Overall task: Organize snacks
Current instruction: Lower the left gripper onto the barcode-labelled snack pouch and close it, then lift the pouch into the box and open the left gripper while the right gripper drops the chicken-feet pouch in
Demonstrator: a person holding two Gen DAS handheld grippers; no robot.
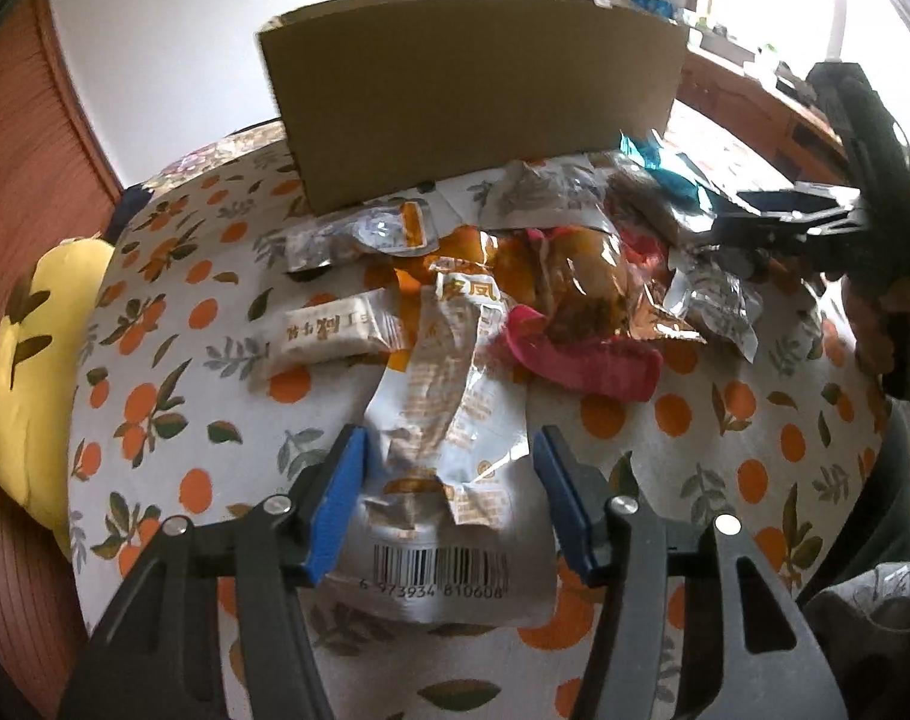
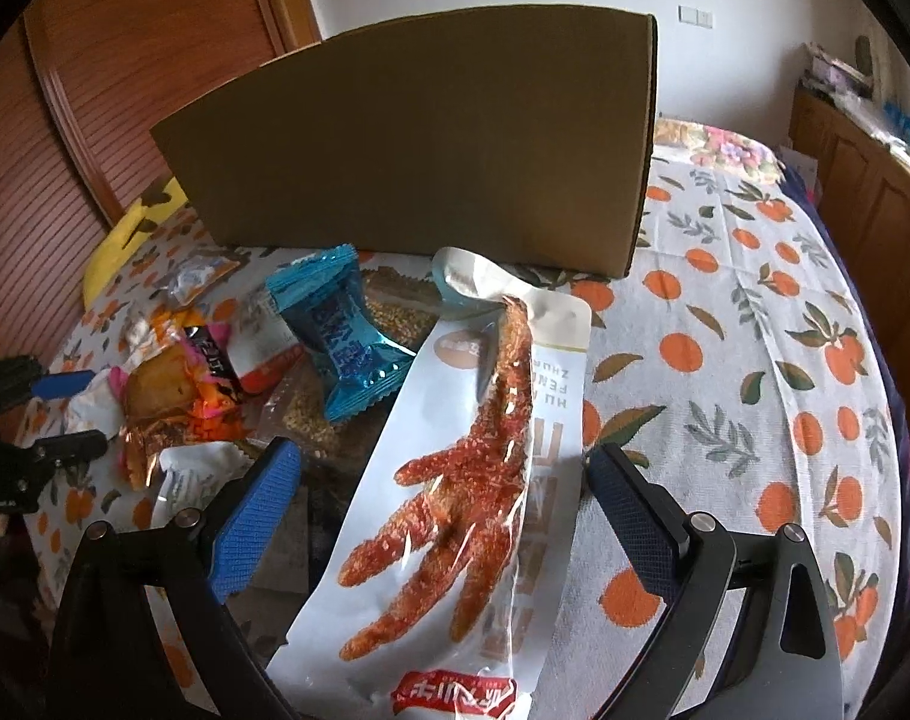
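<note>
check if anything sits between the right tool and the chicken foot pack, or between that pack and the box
Nothing visible blocks the right tool: the chicken foot pack already lies between its open fingers. Toward the box, the pack's far end overlaps a seed bar, with a blue candy beside it. The box wall facing us stands tall.

Chicken-foot packet (image 2: 455,510) cut off below

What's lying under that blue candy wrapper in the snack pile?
The blue candy wrapper rests on a clear packet of seeds or grains and other wrappers. How far the packet runs beneath it is hidden.
</note>
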